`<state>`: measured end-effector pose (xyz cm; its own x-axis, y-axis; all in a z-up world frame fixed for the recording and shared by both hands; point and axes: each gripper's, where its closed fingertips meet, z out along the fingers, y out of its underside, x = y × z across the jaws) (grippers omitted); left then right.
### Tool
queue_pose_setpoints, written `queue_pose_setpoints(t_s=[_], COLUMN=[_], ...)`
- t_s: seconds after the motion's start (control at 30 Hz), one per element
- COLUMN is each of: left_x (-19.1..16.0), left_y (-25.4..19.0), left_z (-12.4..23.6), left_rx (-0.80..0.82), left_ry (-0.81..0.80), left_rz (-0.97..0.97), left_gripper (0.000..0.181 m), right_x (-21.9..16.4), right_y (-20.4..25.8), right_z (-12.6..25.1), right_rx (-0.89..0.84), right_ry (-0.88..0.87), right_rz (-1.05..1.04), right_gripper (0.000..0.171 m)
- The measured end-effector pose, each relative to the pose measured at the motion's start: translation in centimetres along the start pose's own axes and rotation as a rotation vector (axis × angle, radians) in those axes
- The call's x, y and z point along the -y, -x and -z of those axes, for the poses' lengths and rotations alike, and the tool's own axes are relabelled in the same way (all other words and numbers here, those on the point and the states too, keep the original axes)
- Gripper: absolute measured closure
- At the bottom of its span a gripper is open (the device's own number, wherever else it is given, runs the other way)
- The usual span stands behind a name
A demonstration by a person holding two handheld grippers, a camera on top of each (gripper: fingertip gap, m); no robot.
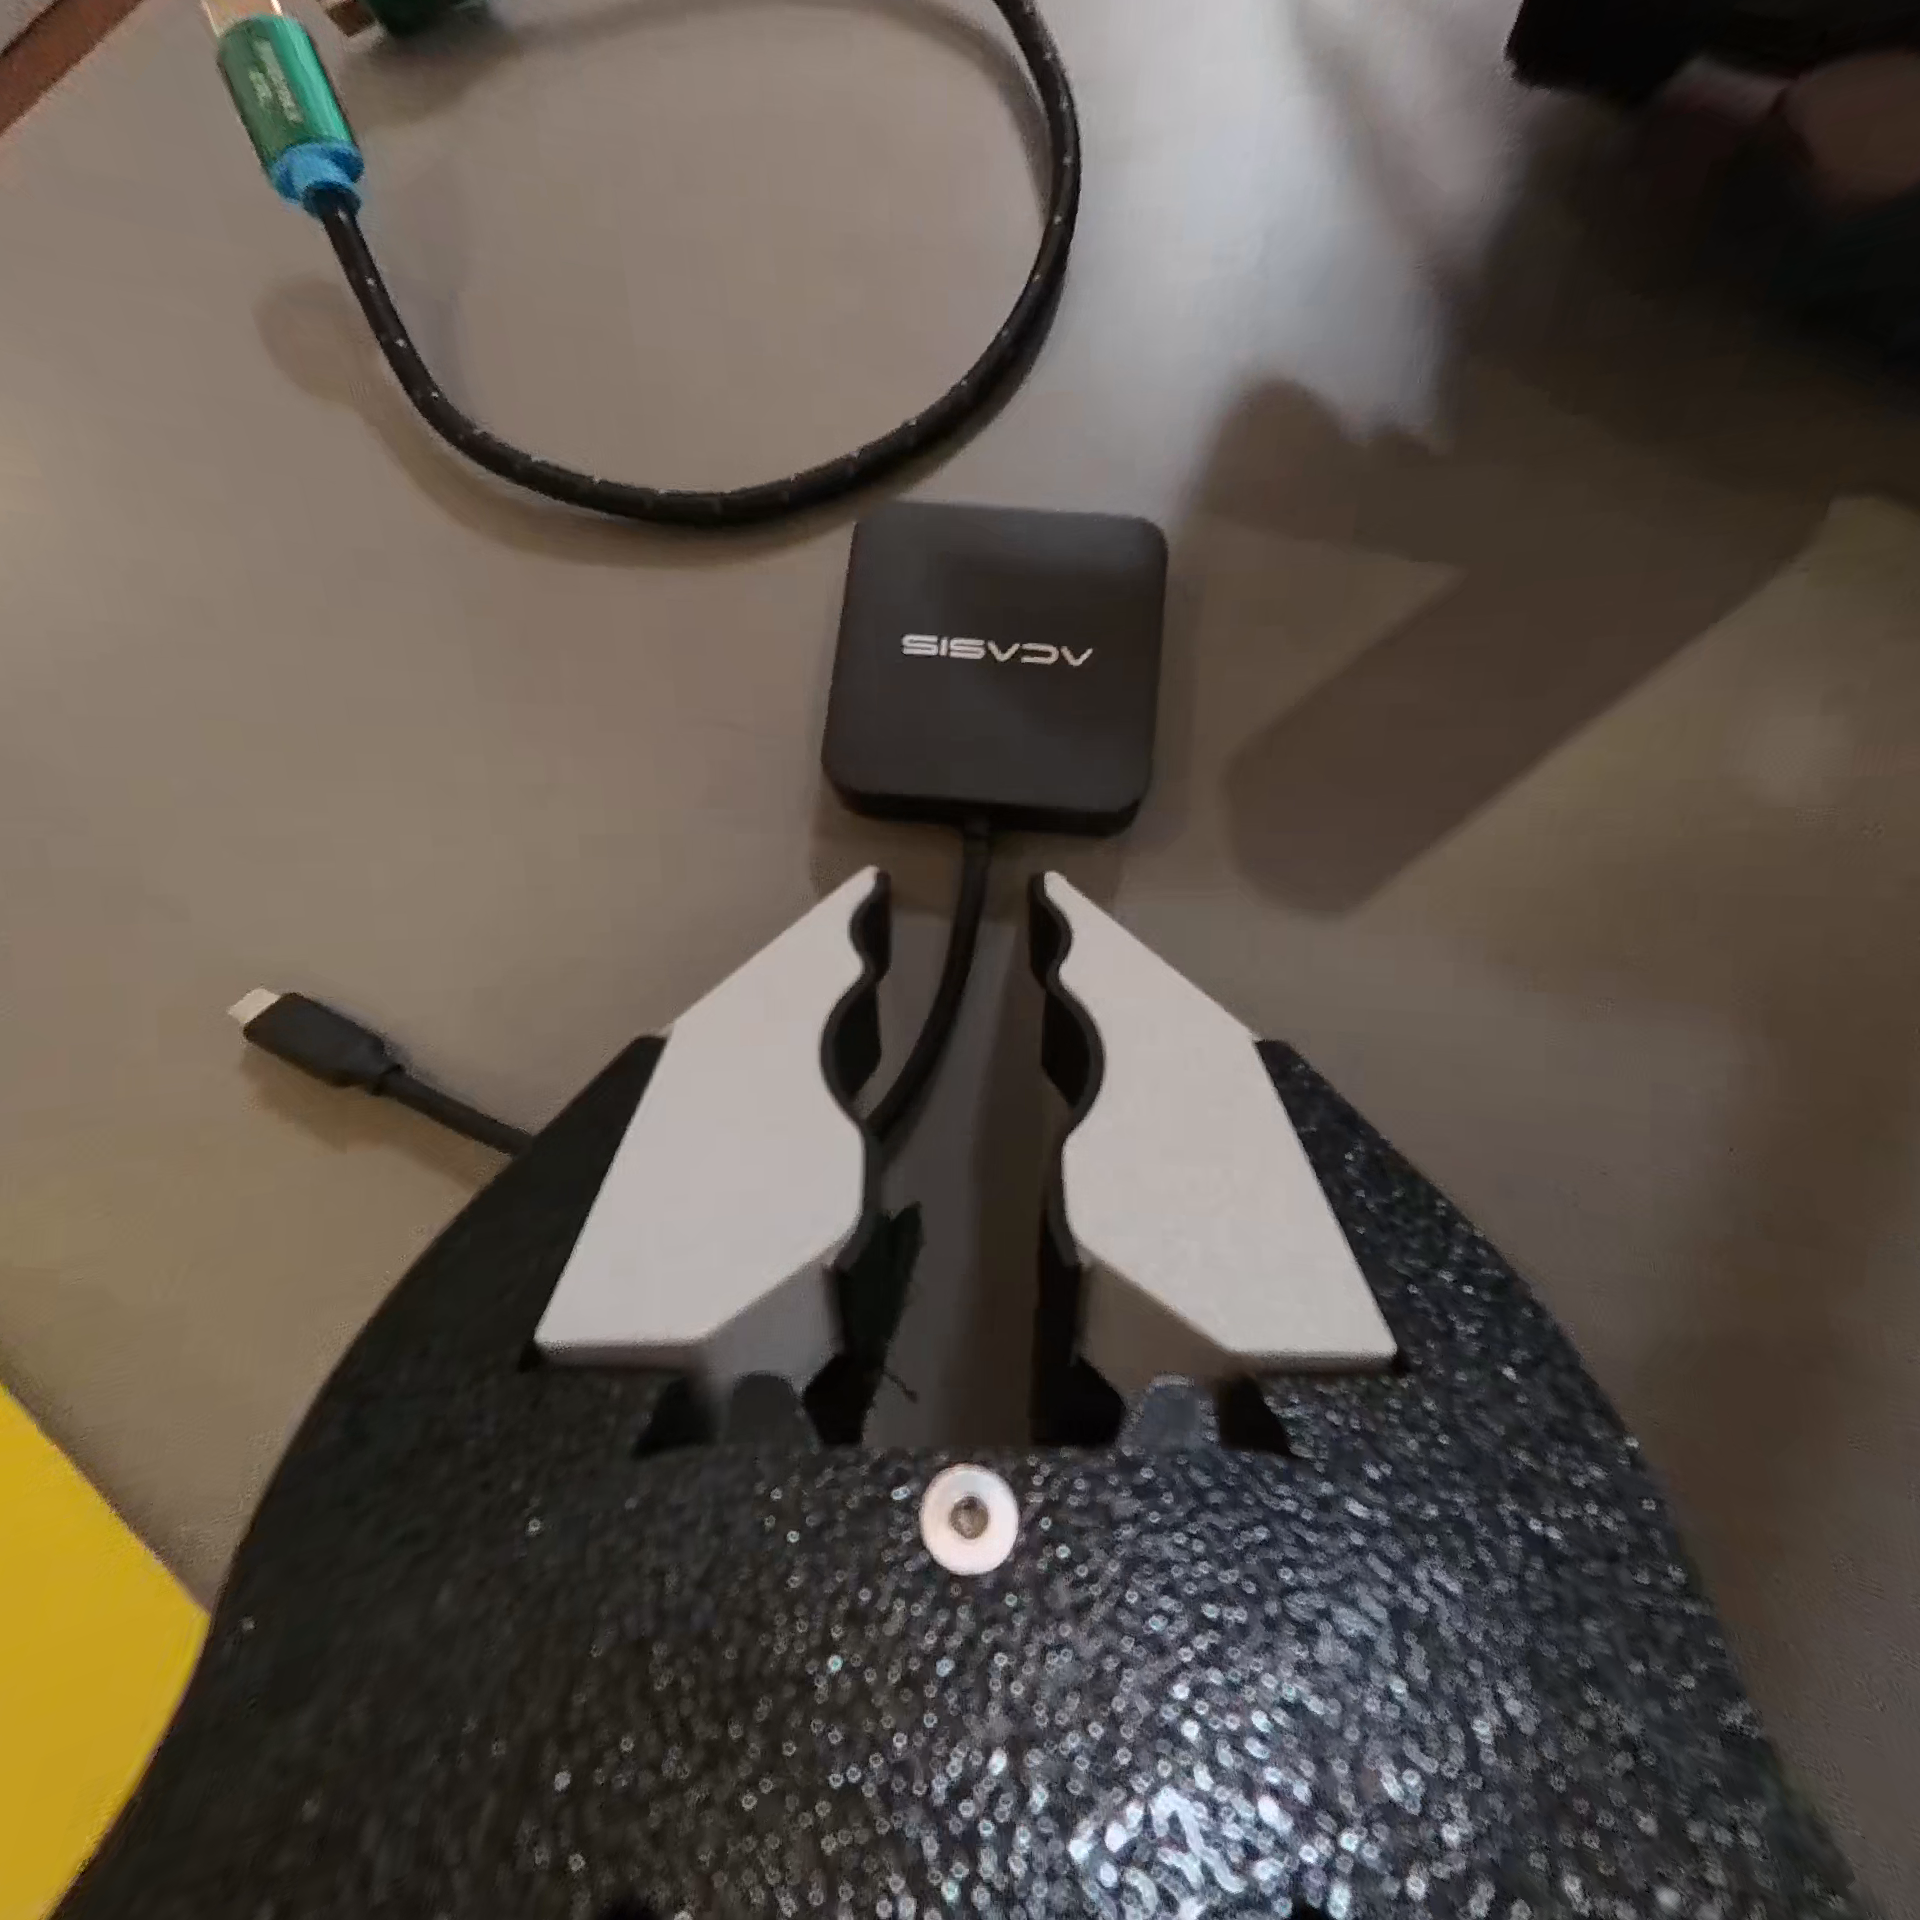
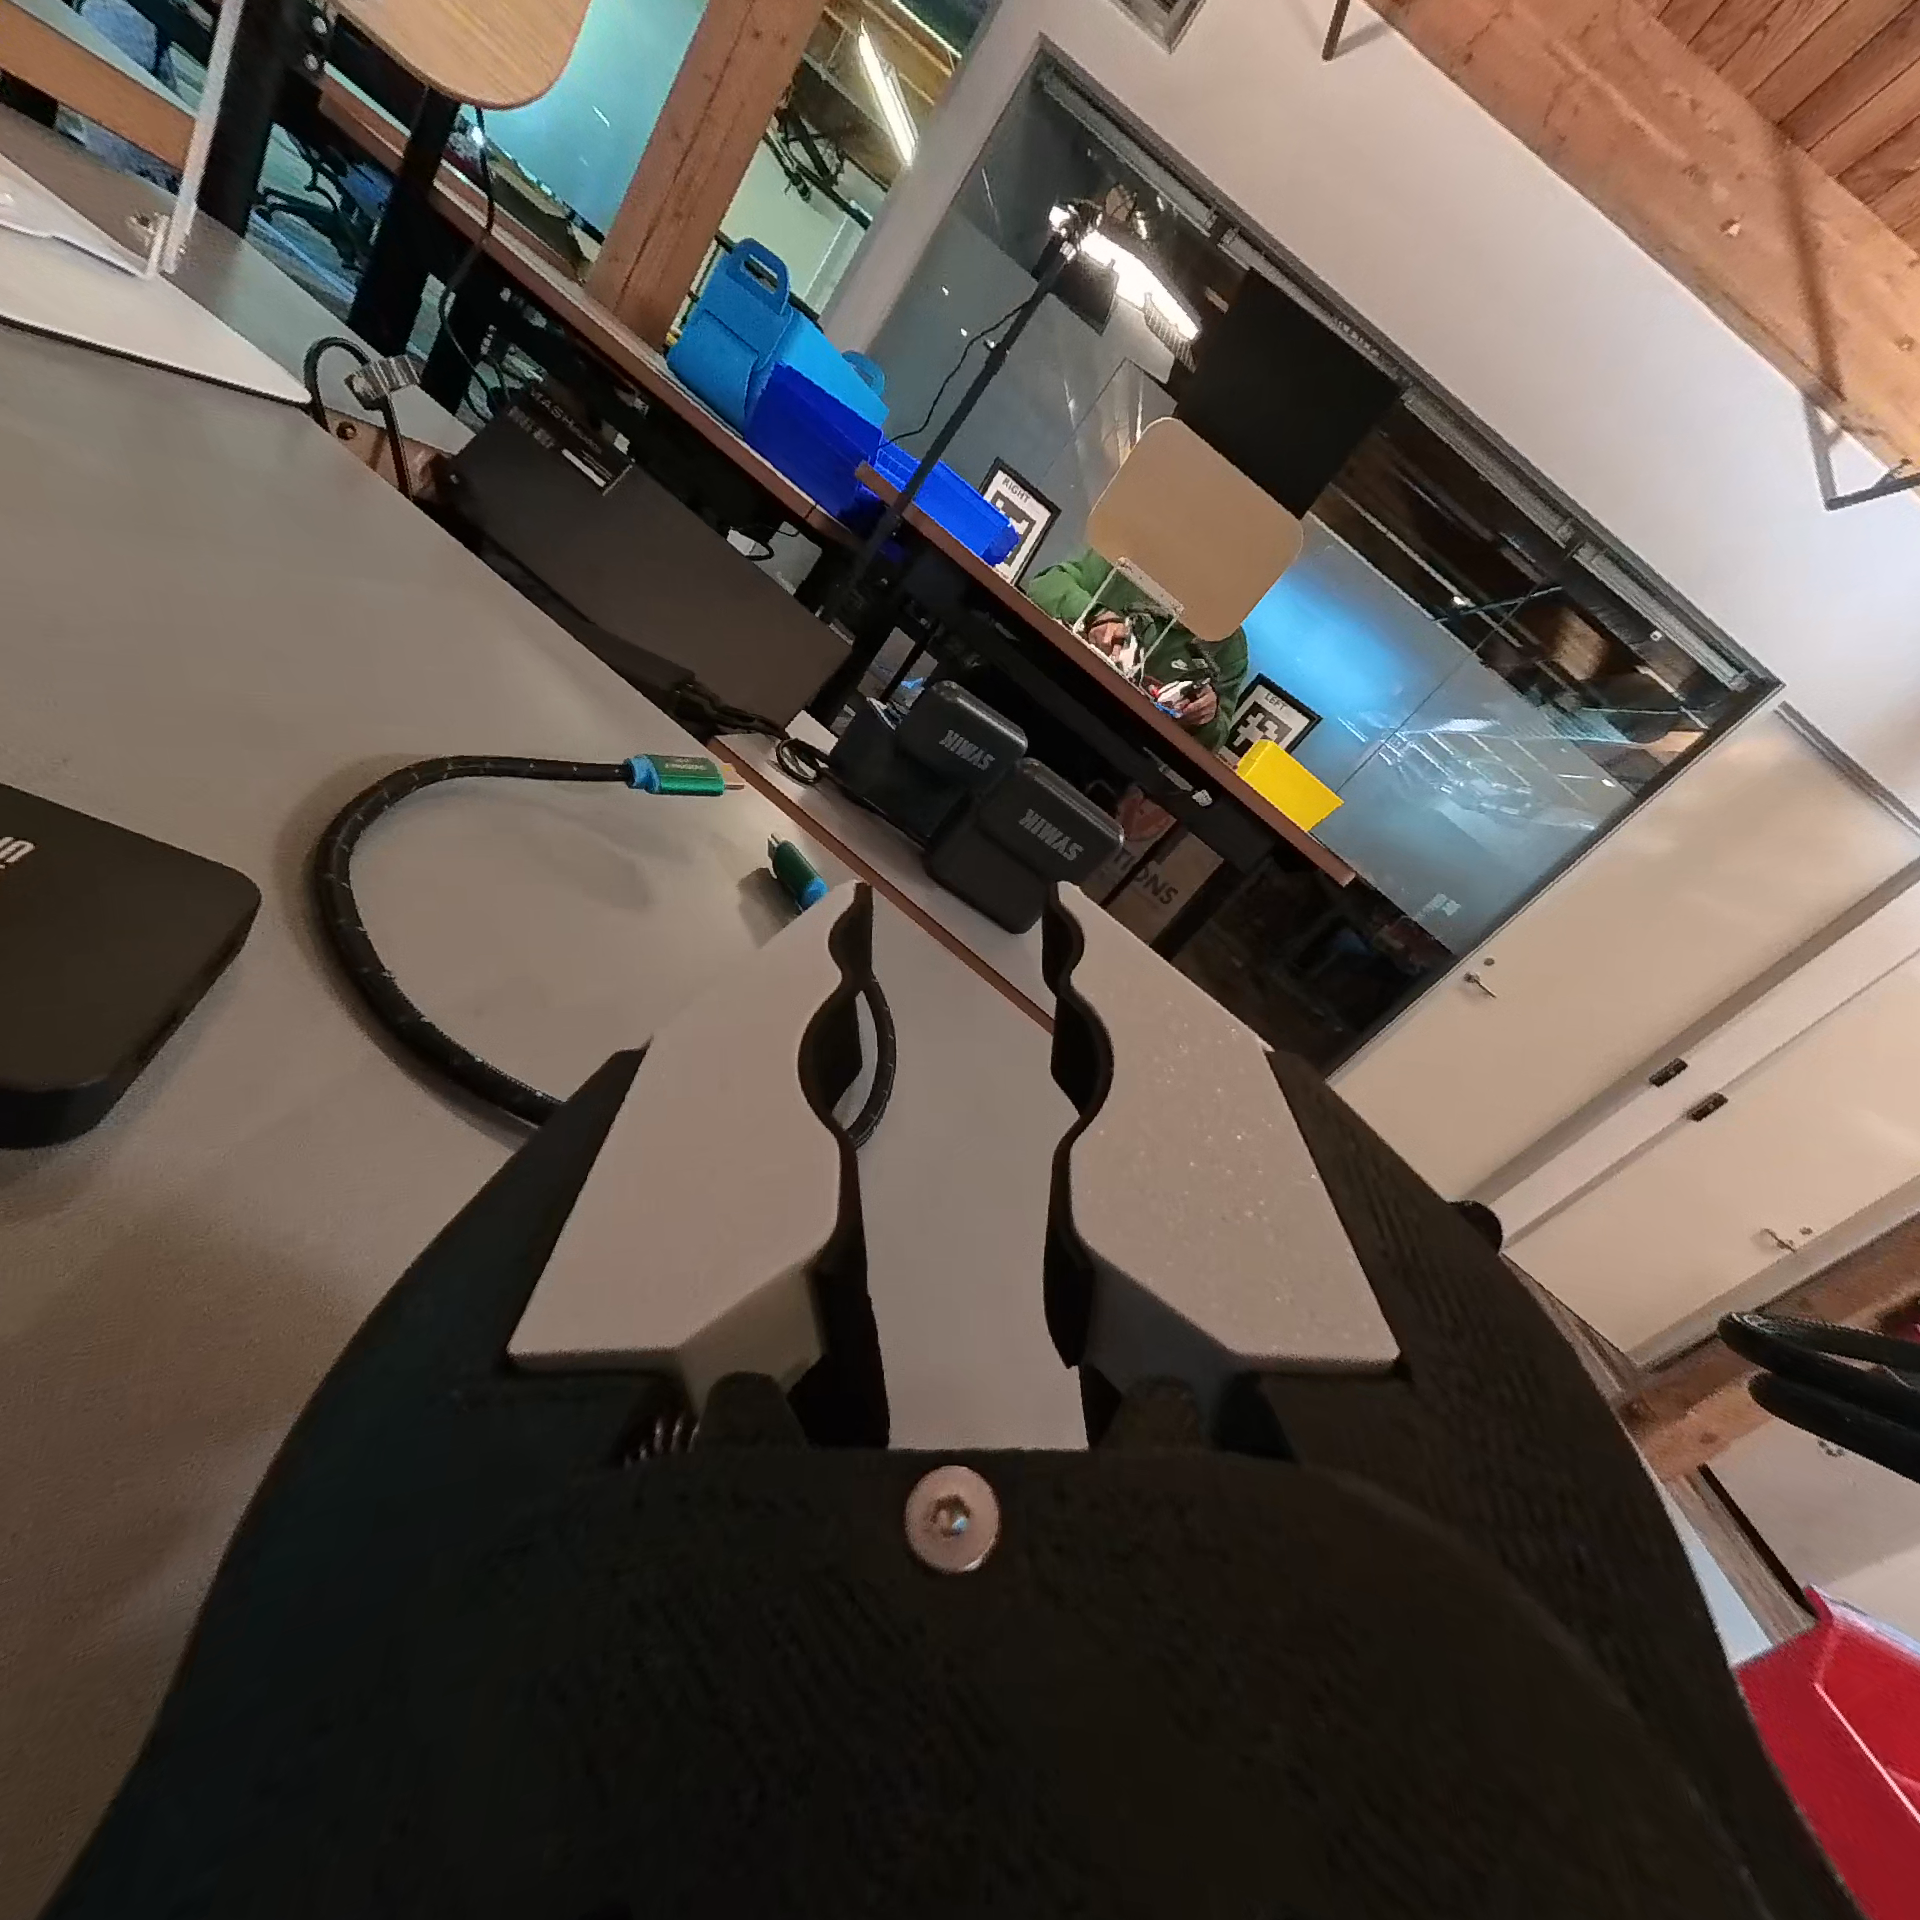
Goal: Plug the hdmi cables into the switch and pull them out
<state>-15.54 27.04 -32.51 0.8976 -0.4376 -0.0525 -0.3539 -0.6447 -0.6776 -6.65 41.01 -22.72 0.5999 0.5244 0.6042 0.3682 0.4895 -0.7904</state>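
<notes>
Switch [image 1: 995, 665] lies beyond left gripper's [image 1: 961, 894] parted jaws

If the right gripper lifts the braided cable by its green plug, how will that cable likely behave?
The braided cable holds a wide loop on the table, so it is probably springy rather than limp. Its green plug looks rigid, a fair grasp point. The loop would likely swing or drag. The right gripper is open.

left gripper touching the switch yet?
Apart. The left wrist view shows bare grey table between the left gripper and the near edge of the black switch; only the switch's thin cable runs between the open fingers.
</notes>
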Motion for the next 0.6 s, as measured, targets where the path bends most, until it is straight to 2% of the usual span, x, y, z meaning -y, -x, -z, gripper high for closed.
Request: queue_pose_setpoints(t_s=[0.17, 0.27, 0.43, 0.6], left_x=[0.0, 0.0, 1.1, 3.4], left_y=[-0.8, -0.8, 0.4, 1.2], left_z=[0.0, 0.0, 0.2, 1.6], left_rx=[-0.072, -0.04, 0.171, 0.462], left_ry=[-0.025, -0.022, -0.076, -0.204], left_rz=[-0.021, -0.103, -0.402, -0.812], left_gripper=[0.175, 0.179, 0.18, 0.18], right_x=[0.1, 0.1, 0.8, 2.7], right_y=[0.2, 0.2, 0.8, 4.3], right_z=[0.0, 0.1, 0.3, 1.8], right_rx=[0.007, 0.011, 0.068, 0.398], right_ry=[-0.002, -0.006, -0.045, -0.128], right_rz=[0.005, 0.004, -0.042, -0.182], right_gripper=[0.14, 0.14, 0.139, 0.133])
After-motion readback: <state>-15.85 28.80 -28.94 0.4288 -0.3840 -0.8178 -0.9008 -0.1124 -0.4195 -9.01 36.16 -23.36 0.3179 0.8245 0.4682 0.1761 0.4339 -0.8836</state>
